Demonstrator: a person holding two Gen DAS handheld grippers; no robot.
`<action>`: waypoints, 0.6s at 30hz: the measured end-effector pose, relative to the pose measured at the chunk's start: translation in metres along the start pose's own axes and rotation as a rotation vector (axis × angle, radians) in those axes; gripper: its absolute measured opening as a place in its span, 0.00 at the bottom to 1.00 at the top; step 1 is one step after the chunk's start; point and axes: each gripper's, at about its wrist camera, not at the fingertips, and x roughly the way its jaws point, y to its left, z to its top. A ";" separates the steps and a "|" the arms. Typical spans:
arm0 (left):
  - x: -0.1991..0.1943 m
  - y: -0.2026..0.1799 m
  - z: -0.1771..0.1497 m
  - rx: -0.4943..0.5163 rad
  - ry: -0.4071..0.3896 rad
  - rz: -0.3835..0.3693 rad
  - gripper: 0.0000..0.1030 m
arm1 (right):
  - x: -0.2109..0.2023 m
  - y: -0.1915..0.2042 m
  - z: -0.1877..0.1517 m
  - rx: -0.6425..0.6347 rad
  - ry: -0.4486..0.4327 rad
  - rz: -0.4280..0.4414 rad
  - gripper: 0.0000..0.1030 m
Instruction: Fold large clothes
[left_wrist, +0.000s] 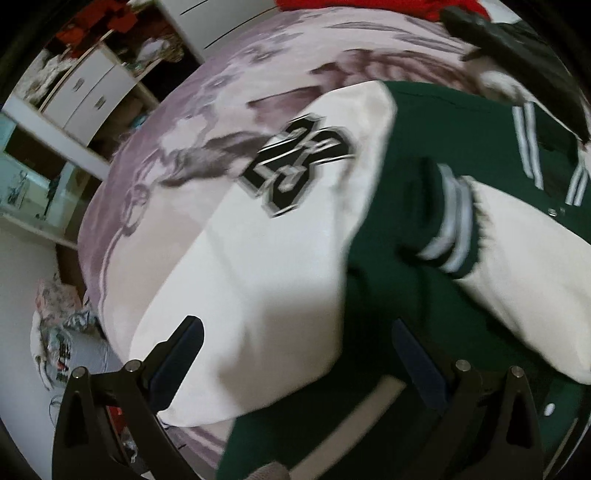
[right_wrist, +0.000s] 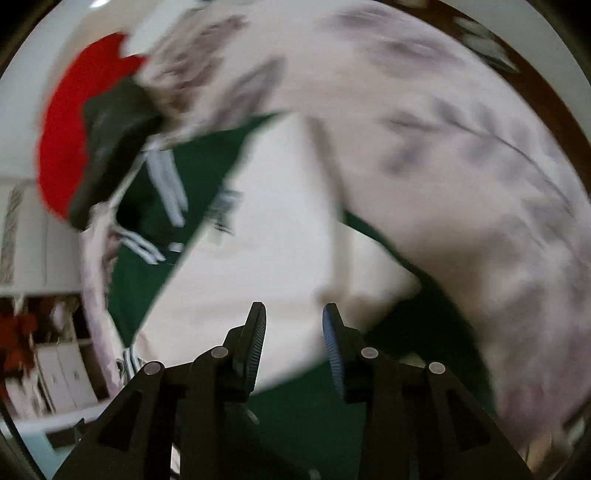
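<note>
A green varsity jacket (left_wrist: 417, 122) with white sleeves lies spread on the bed (left_wrist: 229, 74), over a pale bedspread printed with mauve leaf shapes. From the left wrist camera, 1 white sleeve (left_wrist: 258, 258) is folded in across the green body, and a black number patch (left_wrist: 299, 164) outlined in white shows on it; the digits are too smeared to read. A second white sleeve (left_wrist: 532, 280) comes in from the right, ending in a green cuff (left_wrist: 448, 221) with 2 white stripes that rests on the jacket's body.

The left gripper (left_wrist: 295, 354) hangs just above the near end of the folded sleeve, its fingers (left_wrist: 181, 354) spread wide with nothing between them. The right gripper (right_wrist: 294, 336) hovers over the white sleeve (right_wrist: 266, 229) too, its fingers (right_wrist: 255, 343) set at a narrower gap, parted and empty; whether they touch the cloth I cannot tell through the blur.

A red garment (right_wrist: 70, 122) lies at the far edge of the bed, with a dark blurred object (right_wrist: 110, 140) in front of it. White drawers (left_wrist: 88, 92) stand against the wall beyond the bed.
</note>
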 end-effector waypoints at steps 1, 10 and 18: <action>0.004 0.011 -0.002 -0.020 0.007 0.010 1.00 | 0.011 0.005 0.011 -0.029 0.000 0.009 0.33; 0.017 0.147 -0.066 -0.382 0.149 -0.091 1.00 | 0.090 0.068 -0.014 -0.223 0.199 -0.172 0.49; 0.096 0.252 -0.161 -0.848 0.301 -0.377 1.00 | 0.085 0.130 -0.128 -0.207 0.254 -0.145 0.58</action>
